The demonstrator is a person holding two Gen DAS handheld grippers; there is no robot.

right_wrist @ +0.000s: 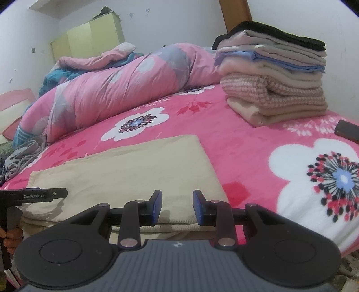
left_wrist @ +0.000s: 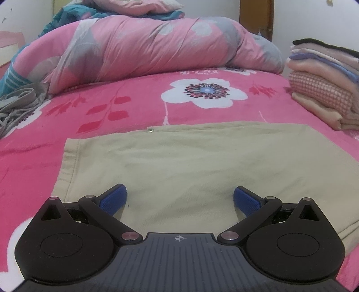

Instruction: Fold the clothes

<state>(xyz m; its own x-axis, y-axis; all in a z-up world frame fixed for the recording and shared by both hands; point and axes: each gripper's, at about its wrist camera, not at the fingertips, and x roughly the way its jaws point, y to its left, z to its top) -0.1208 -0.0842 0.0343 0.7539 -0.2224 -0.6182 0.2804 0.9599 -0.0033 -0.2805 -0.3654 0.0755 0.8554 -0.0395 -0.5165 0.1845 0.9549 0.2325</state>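
Where the pink floral bed cover (left_wrist: 143,139) runs nearest the cameras, a beige folded garment (left_wrist: 179,161), trousers by the look of its hem and metal rivet (left_wrist: 150,129), lies flat on the bed. The left gripper (left_wrist: 179,200) hovers low over its near part with its blue pads (left_wrist: 113,197) spread wide and nothing between them. The right gripper (right_wrist: 177,206) stands at the garment's near right corner, its pads (right_wrist: 157,207) set at a narrow gap; the folded edge of the cloth lies just beyond and below them, and no pad visibly presses on it. In the right wrist view the left tool's black body shows at the far left edge, over the garment's left end, with part of a hand (right_wrist: 5,235) beneath it.

Beyond the garment the cover shows a large white flower (left_wrist: 204,92). To the left, near the bed's edge, a crumpled grey garment (left_wrist: 15,105) lies in a heap. To the right, well apart from the beige piece, stands a stack of folded clothes (right_wrist: 273,76): beige at the bottom, a pink checked knit above it, pale and blue layers, black on top. A dark phone (right_wrist: 347,131) lies on the cover just right of the stack.

Farther back a rolled pink and grey quilt (left_wrist: 143,49) stretches across the bed, with teal bedding (left_wrist: 65,15) behind it. A yellow-green cupboard (right_wrist: 89,38) stands against the white wall.
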